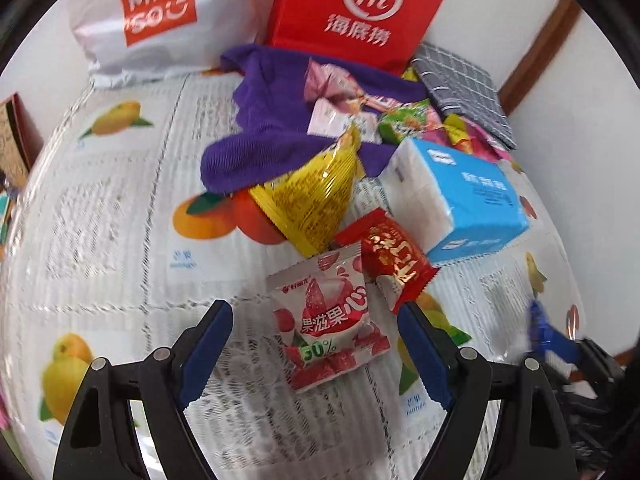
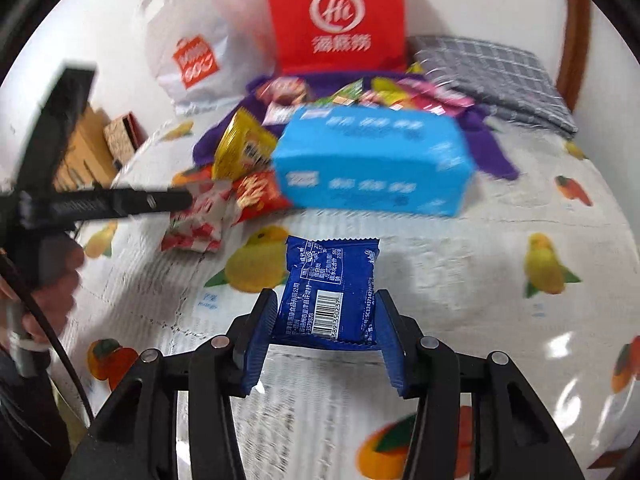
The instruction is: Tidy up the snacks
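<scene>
A blue snack packet (image 2: 330,300) was pinched between the pads of the right gripper (image 2: 326,344), above the fruit-print tablecloth (image 2: 460,280). The left gripper (image 1: 316,344) was spread wide around a strawberry candy packet (image 1: 328,320) on the cloth, not squeezing it. A blue tissue pack (image 1: 472,204) lay nearby.

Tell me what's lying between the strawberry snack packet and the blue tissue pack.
A red snack packet lies between the strawberry packet and the tissue pack, shown most clearly in the left wrist view.
</scene>
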Available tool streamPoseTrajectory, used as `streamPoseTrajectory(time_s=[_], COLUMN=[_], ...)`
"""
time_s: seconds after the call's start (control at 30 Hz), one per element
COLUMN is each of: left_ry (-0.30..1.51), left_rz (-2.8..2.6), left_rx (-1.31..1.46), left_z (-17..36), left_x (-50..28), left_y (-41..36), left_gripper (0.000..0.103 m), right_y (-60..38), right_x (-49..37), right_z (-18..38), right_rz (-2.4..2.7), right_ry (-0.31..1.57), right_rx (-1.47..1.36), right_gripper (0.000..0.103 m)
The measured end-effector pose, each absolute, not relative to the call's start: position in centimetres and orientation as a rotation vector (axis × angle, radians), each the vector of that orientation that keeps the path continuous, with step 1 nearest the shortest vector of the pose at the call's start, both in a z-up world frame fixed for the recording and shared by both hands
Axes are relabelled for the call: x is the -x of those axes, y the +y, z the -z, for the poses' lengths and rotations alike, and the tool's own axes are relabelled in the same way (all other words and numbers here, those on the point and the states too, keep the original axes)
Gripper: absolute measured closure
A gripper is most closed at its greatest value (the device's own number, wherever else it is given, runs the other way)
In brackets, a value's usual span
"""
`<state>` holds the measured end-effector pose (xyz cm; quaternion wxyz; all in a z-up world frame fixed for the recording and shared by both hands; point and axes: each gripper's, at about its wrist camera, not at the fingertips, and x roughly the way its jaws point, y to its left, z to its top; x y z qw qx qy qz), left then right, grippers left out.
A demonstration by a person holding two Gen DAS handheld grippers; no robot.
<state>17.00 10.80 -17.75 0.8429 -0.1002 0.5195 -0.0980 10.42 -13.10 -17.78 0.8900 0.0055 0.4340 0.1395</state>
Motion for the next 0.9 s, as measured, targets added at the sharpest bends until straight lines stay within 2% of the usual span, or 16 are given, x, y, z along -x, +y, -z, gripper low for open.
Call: streamPoseTrajectory(time_s=[0.17,0.27,0.43,0.67,0.9], left_ry=[1.078,1.063,1.073,1.06,1.011], left_rz=[0.122,0.073,0.074,0.099,0.193], left_rx=[0.174,0.158,0.174,0.208,0.251], left_z=[18.8,18.8,18.0,15.6,12.1], left_x=[-17.2,-17.3,-16.2,-12.5,-10.9], left_y=[9.3,8.8,8.8,8.8,6.0], left_gripper=[0.031,0.05,0.067,0.068,0.067], right_y=[-15.5,-15.8,-16.3,-16.8,-18.5], right_x=[-10.8,-11.1,-11.4,-11.0,-10.4], right_z=[16.6,16.3,15.9,15.0,11.7], right_rz=[-0.274,-0.284,-0.327,-0.366,-0.361], right_ry=[0.873,0.864,0.849,0.842,0.807], right_rx=[-0.047,-0.048,-0.061,-0.069,-0.065], right_gripper=[0.054,0.054,0.054,0.054,0.054])
